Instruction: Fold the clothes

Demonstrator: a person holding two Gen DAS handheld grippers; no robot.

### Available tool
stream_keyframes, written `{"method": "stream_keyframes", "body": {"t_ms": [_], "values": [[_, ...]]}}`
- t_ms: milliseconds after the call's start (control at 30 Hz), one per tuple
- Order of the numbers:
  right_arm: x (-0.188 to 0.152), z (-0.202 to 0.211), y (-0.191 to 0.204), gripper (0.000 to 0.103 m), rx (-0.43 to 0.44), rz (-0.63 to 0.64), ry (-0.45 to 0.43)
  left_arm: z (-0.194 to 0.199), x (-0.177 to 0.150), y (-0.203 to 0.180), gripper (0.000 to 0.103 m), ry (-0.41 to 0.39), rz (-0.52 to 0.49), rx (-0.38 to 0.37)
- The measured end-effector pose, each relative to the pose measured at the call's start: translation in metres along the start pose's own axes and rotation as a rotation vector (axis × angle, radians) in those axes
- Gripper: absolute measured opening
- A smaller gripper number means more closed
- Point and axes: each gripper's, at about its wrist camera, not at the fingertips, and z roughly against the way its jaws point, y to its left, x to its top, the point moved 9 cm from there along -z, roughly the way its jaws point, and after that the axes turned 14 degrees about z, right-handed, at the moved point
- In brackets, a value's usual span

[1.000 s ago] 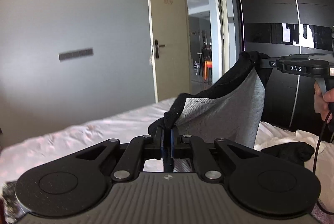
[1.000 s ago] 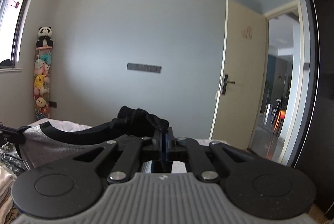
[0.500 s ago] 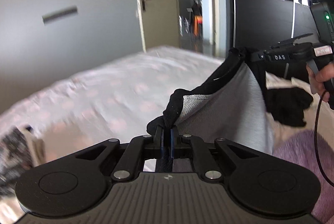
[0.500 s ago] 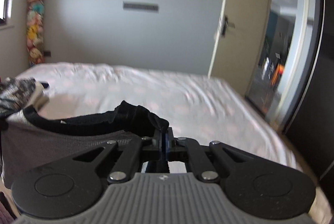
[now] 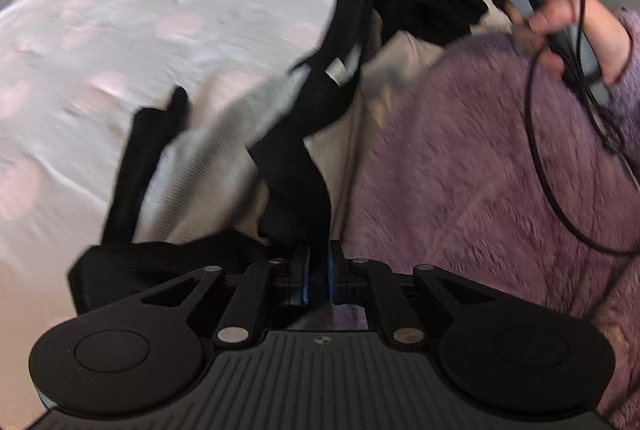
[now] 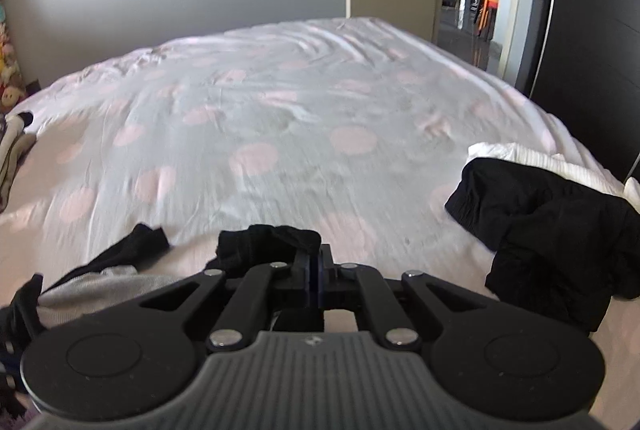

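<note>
Both our grippers have tipped down from the wall toward the bed since the earlier frames, and the garment that hung upright between them now sags low over the sheet.

From the left wrist, our left gripper [image 5: 316,280] has its jaws pinched on the black trim of the grey-and-black garment [image 5: 208,165], which stretches up and right across the dotted bed sheet [image 5: 120,29] to our right hand [image 5: 576,25] gripping the other tool beside a purple fleece sleeve [image 5: 480,169].

From the right wrist, our right gripper [image 6: 316,270] is clamped on the garment's bunched black edge, grey fabric trailing to its left. A black clothing pile [image 6: 552,230] lies on the sheet to its right.
</note>
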Motion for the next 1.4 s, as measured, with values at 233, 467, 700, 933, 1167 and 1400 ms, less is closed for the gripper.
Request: {"method": "stream_keyframes", "body": {"t_ms": [233,467,700,933,1167,1400], "values": [[0.002,-0.009,0.003,0.005,0.016,-0.009,-0.003,0.023,0.003,0.000,0.027,0.021,-0.067,0.004],[0.002,-0.008,0.004,0.005,0.026,-0.017,-0.016,0.023,0.021,0.008,0.038,0.027,-0.223,0.136],[-0.001,-0.010,-0.001,0.005,0.040,-0.040,-0.017,-0.006,0.021,0.012,0.013,0.142,-0.348,0.246],[0.000,-0.010,-0.004,0.005,0.044,-0.062,-0.021,0.058,0.038,0.030,0.004,-0.035,-0.192,0.327],[0.011,0.002,-0.005,0.005,0.047,-0.055,-0.044,0.157,0.060,0.079,0.003,-0.247,0.086,0.417],[0.107,0.060,-0.004,0.004,0.037,-0.004,-0.254,0.246,0.093,0.076,0.003,-0.462,0.132,0.505]]}}
